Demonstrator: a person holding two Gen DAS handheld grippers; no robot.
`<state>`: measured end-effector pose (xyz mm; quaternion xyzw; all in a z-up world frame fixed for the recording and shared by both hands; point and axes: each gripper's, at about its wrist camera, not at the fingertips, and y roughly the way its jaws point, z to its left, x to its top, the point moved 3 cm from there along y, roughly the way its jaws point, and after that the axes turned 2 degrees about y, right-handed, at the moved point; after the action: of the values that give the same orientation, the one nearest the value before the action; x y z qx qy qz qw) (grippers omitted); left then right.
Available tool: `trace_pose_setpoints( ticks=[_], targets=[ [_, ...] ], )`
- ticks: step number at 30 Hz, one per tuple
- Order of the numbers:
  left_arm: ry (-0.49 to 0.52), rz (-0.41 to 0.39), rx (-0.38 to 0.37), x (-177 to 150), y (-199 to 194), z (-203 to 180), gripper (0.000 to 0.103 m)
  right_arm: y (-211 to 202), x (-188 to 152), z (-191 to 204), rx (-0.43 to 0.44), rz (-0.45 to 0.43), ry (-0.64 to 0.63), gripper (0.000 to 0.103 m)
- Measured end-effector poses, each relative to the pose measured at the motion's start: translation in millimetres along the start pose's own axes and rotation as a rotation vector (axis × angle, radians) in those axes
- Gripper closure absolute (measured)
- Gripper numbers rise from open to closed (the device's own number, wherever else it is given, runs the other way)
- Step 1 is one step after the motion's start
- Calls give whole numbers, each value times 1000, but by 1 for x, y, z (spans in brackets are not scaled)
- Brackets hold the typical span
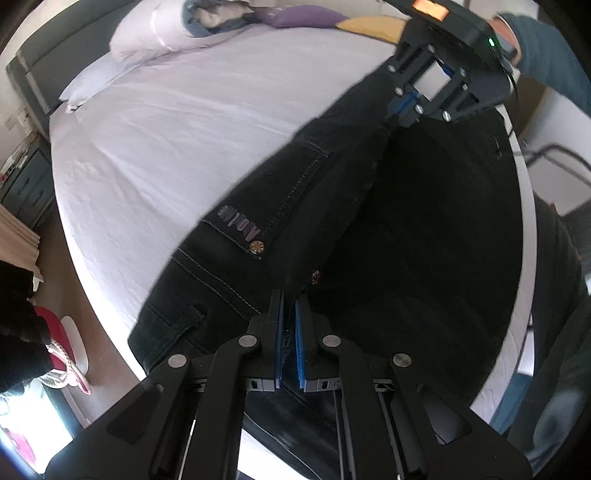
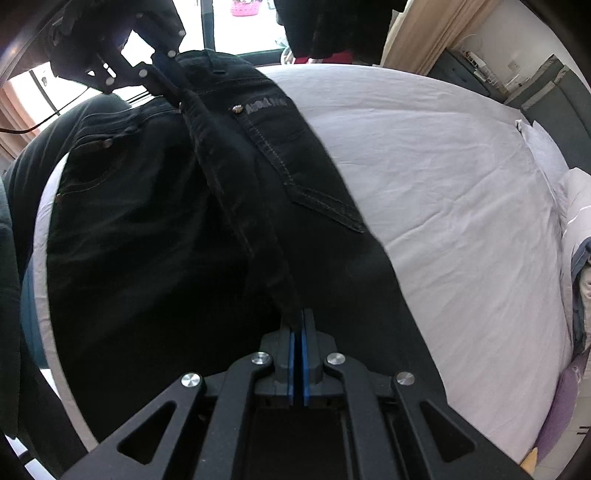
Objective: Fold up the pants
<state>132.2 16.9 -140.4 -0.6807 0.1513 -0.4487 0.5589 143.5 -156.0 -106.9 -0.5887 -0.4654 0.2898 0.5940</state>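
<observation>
Black pants (image 1: 295, 206) hang stretched over a bed (image 1: 177, 122) with a pale sheet, the left gripper (image 1: 289, 314) and right gripper (image 2: 297, 325) each pinching an end of the folded edge, jaws pressed onto denim. Pillows (image 1: 147, 33) lie at the far left of the left wrist view. Only that view shows a red-and-white shoe (image 1: 64, 343) on the floor; only the right shows a window (image 2: 240, 26).

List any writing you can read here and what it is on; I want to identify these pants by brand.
Embroidered word on the back pocket of the black pants: seen upside down and blurred in the left wrist view, not readable for certain.
Same pocket word in the right wrist view: lettering shows, too blurred to spell out.
No other text is readable.
</observation>
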Motion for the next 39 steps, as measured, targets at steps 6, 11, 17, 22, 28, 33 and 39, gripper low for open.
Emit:
trace_pose_setpoints(
  ticks=[6, 11, 17, 22, 28, 33, 39],
  targets=[
    [44, 57, 12, -20, 0, -22, 99, 12, -7, 50, 68, 41, -91, 100],
    [105, 81, 7, -31, -7, -46, 99, 19, -17, 89, 83, 74, -174, 100],
    [203, 113, -7, -34, -5, -78, 99, 18, -27, 115, -7, 107, -267, 100],
    [200, 82, -62, -43, -27, -79, 99, -4, -32, 134, -10, 75, -268, 100],
    [236, 105, -47, -44, -30, -92, 99, -7, -39, 152, -18, 65, -257, 100],
    [219, 89, -70, -46, -39, -95, 99, -17, -39, 165, -29, 50, -241, 99],
    [199, 73, -87, -62, -44, -77, 99, -24, -42, 163, -28, 53, -232, 99]
  ],
)
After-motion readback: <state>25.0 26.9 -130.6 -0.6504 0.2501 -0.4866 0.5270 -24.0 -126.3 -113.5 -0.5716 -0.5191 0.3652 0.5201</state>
